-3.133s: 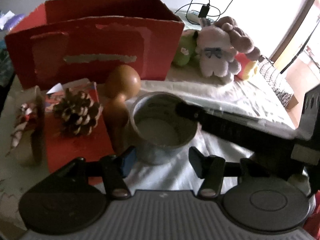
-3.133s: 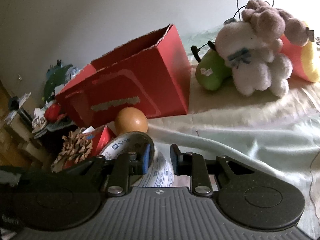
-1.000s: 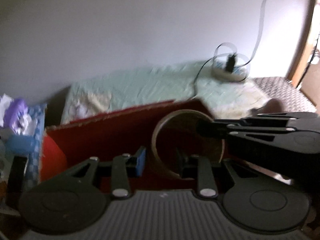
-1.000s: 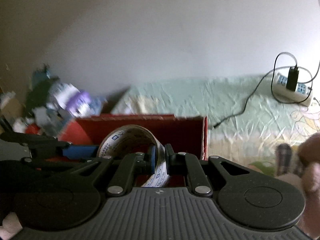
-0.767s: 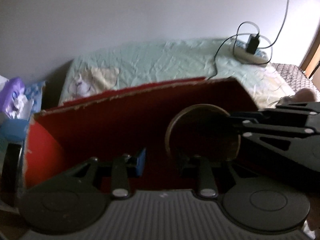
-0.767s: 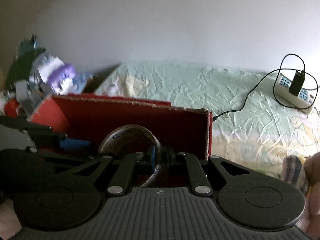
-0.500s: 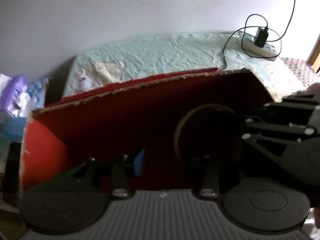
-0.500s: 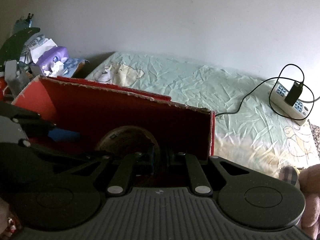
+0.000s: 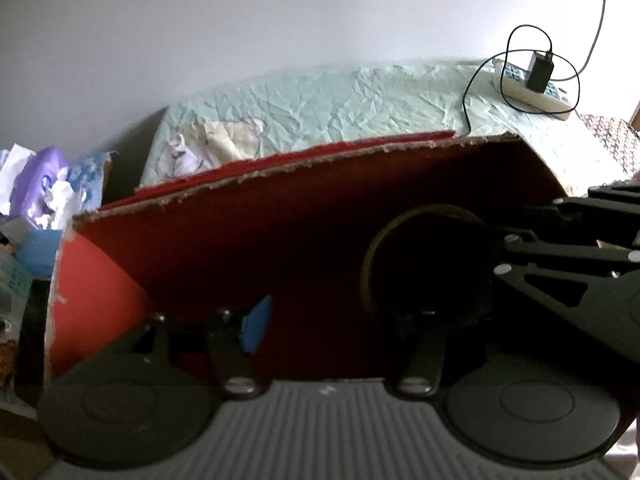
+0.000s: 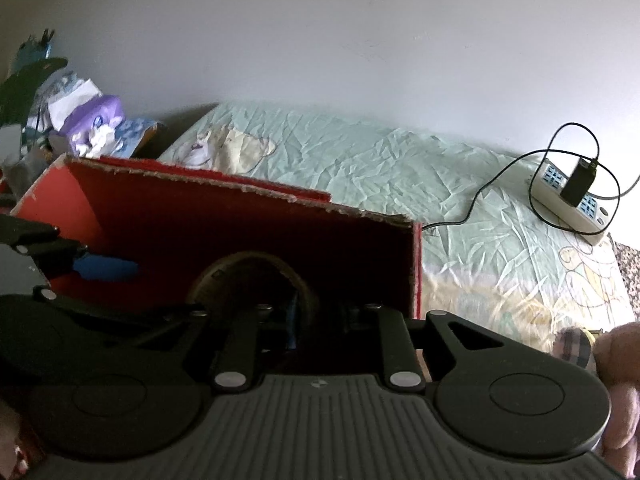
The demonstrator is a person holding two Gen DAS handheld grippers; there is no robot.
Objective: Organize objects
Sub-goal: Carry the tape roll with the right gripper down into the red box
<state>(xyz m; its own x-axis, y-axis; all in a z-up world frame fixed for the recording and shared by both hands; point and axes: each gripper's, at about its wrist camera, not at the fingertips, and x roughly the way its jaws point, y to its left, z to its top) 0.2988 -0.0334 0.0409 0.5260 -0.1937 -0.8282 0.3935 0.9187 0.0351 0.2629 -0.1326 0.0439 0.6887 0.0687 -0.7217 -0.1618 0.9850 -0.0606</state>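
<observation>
A red cardboard box [image 9: 280,220] stands open on the bed, and both grippers reach into it. A round cup [image 9: 420,264] lies on its side inside, its dark mouth facing the left wrist camera. My right gripper [image 10: 320,312] straddles the cup [image 10: 248,264] wall with its jaws slightly parted, so it is open. In the left wrist view, the right gripper [image 9: 504,252] comes in from the right. My left gripper [image 9: 340,320] is open and holds nothing, and the cup sits just beyond its right finger. Its blue pad [image 10: 104,268] shows at the box's left end.
A wrinkled pale green sheet [image 10: 360,168] covers the bed behind the box. A power strip with a black charger and cable [image 10: 572,196] lies at the back right. Tissue packs and clutter [image 9: 36,184] sit to the left. A plush toy [image 10: 616,360] shows at the right edge.
Both grippers sank a little deeper into the red box with the cup. The right gripper's jaws, shut on the cup wall half a second ago, have parted slightly.
</observation>
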